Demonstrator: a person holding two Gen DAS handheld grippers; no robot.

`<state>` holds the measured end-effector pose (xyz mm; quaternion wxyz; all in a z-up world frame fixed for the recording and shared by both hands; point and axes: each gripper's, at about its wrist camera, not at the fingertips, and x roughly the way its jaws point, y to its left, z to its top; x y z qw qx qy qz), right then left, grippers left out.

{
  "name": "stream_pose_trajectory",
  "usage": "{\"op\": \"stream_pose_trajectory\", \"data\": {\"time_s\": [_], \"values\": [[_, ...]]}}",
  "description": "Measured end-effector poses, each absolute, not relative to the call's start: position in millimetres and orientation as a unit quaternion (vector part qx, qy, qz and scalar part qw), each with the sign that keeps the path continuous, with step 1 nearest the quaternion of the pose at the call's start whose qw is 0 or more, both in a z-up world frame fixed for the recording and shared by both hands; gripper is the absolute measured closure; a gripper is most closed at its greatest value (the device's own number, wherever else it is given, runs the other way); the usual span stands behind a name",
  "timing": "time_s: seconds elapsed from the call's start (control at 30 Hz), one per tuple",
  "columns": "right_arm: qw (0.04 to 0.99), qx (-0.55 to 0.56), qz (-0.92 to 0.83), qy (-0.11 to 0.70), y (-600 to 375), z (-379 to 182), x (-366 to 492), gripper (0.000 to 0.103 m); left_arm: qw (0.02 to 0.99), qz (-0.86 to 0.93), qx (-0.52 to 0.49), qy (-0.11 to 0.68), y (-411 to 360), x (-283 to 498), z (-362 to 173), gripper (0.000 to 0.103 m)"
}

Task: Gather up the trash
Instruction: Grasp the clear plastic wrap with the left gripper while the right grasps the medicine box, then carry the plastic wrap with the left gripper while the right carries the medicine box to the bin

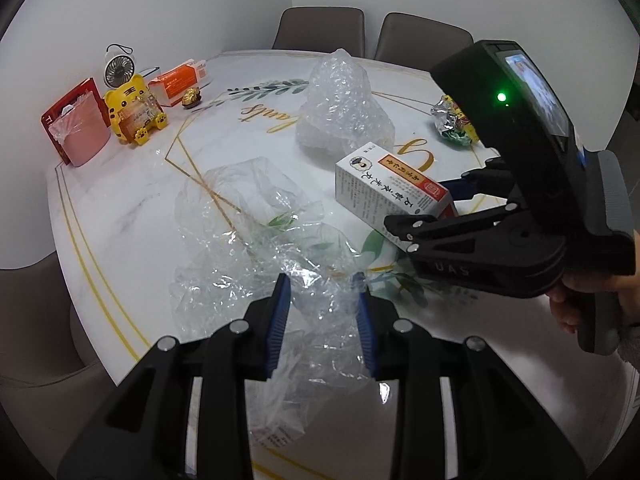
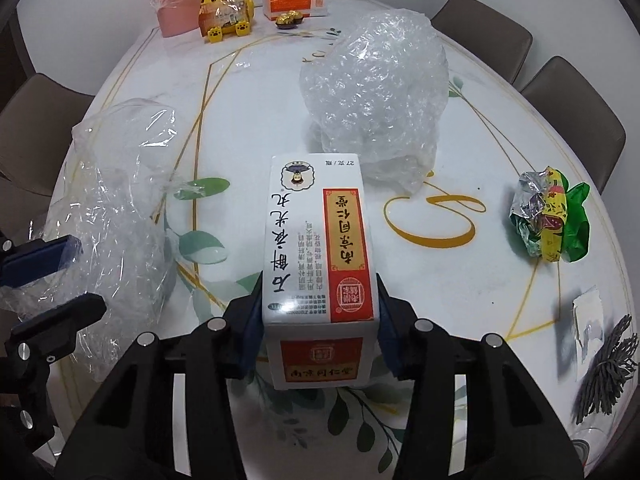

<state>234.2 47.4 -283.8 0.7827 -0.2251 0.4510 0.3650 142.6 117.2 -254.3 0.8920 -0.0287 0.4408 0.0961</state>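
Only the right wrist view showed paper scraps (image 2: 588, 320) near the table (image 2: 500, 120) edge, while the right gripper (image 2: 318, 316) clamped the medicine box (image 2: 320, 248) and the left gripper (image 1: 322, 320) pinched the clear plastic bag (image 1: 248, 240) above open tabletop.

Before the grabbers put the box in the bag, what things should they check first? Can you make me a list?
1. Right gripper holds the box on both sides: ok.
2. Left gripper has the plastic bag between its fingers: ok, though how firmly it pinches, cannot tell.
3. Bag mouth open wide enough for the box: cannot tell, the plastic is crumpled and see-through.
4. Space between box and bag is free: ok.
5. Bubble wrap and foil wrapper are out of the way on the table: ok.
6. Trash still left to collect: not ok, both remain.
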Motion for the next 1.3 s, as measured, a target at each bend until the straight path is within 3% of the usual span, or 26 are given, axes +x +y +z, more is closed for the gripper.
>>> {"op": "stream_pose_trajectory", "data": {"time_s": [0.7,1.03,1.3], "values": [[0.853,-0.123,0.263,0.434,-57,-166,137,0.057,0.918,-0.050,0.030,0.392,67,96,-179,0.073],[0.894,-0.031,0.056,0.443,-191,-140,20,0.057,0.890,-0.261,0.116,0.354,-48,53,-158,0.074],[0.885,0.063,-0.137,0.441,-303,-135,-139,0.057,0.837,-0.416,0.172,0.311,-172,-37,-143,0.074]]}}
